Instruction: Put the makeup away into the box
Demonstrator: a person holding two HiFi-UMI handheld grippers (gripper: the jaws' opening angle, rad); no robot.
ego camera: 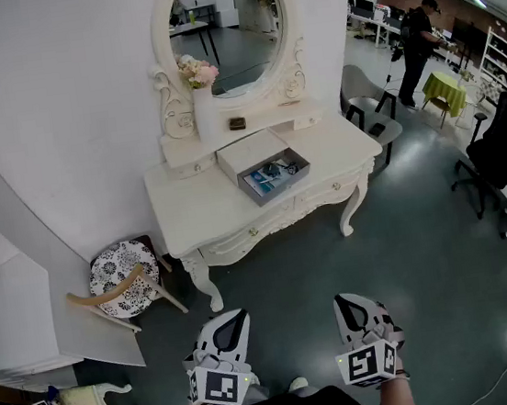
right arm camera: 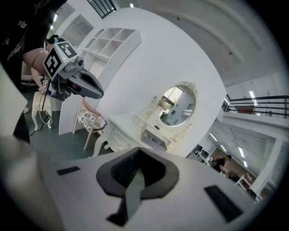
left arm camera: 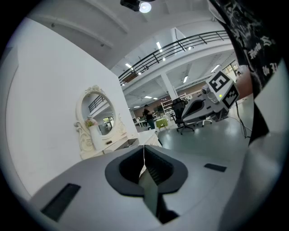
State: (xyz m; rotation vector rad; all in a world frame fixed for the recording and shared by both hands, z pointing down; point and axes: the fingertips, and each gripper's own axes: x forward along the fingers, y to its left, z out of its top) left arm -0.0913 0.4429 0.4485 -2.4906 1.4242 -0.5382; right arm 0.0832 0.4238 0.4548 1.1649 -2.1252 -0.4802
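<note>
Left gripper and right gripper are held empty, jaws clenched, well apart from the far counter and its box; packing not yet begun.

Open floor fronts the dressing table; 1 chair (patterned seat) stands left.

Head view: high, steeply downward, bench well off. Gripper views: low, along left tongs, right tongs. Shared by all three: bench, oval mirror.
</note>
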